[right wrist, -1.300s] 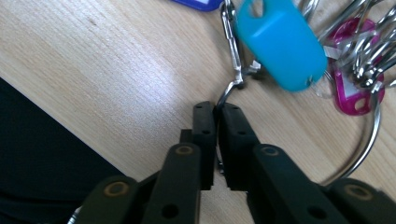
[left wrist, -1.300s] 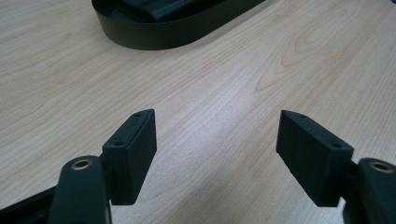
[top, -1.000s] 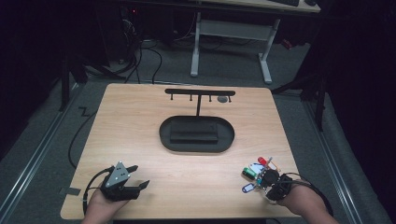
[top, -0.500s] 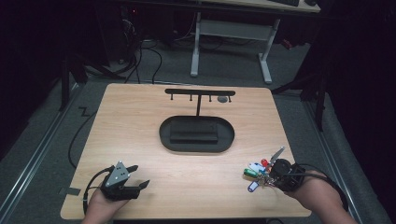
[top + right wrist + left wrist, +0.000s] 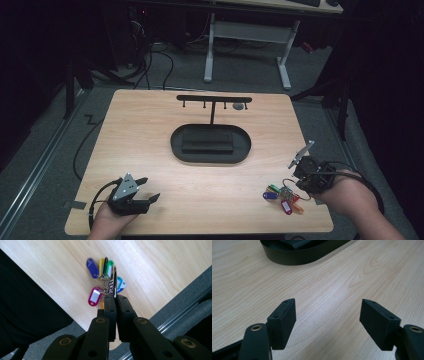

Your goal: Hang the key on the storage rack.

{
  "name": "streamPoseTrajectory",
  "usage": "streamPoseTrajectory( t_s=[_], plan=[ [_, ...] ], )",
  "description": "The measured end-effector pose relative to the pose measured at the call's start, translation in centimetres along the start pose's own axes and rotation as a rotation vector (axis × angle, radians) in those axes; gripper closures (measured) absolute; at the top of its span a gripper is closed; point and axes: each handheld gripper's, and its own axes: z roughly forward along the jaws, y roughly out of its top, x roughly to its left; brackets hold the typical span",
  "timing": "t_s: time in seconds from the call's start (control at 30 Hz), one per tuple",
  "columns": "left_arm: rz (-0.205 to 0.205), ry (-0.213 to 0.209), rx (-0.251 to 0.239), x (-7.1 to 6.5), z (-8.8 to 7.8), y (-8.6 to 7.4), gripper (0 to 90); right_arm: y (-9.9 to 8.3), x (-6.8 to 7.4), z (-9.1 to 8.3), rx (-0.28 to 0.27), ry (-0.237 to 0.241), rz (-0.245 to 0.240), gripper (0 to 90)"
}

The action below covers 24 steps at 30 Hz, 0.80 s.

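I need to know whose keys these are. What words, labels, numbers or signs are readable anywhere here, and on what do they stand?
No text can be read anywhere.
Key tags on the ring held by the right hand-held gripper: the pink tag has a pale label window, with no writing legible.
Black stand, table, left hand-held gripper: no markings visible.

**Open wood at the near edge, rack blocking the middle**

The light wooden table lies bare along its near edge and left side. The black oval tray with its black T-shaped hook rack bars the centre and far edge. Coloured plastic key tags crowd the near right corner.
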Motion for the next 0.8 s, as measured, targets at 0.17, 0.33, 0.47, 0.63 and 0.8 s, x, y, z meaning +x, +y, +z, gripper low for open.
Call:
streamPoseTrajectory(
  t_s=[0.17, 0.33, 0.47, 0.63, 0.8],
  plan=[
    [0.001, -0.006, 0.003, 0.0, 0.1, 0.0, 29.9, 1.0, -0.2, -1.9, -0.019, 0.004, -0.011, 88.1],
    [0.005, -0.011, 0.008, -0.1, 0.2, 0.0, 29.9, 1.8, -0.6, -3.1, -0.028, 0.018, -0.015, 88.1],
    [0.003, -0.012, 0.006, -0.1, 0.2, 0.0, 29.9, 2.6, -1.1, -3.8, -0.03, 0.027, -0.001, 88.1],
    [0.0, -0.008, 0.004, 0.0, 0.1, -0.1, 29.9, 3.7, -1.6, -4.6, -0.039, 0.045, 0.005, 88.1],
    [-0.001, -0.009, 0.006, 0.0, 0.1, -0.1, 29.9, 4.5, -1.8, -5.4, -0.047, 0.05, 0.007, 88.1]
  ],
)
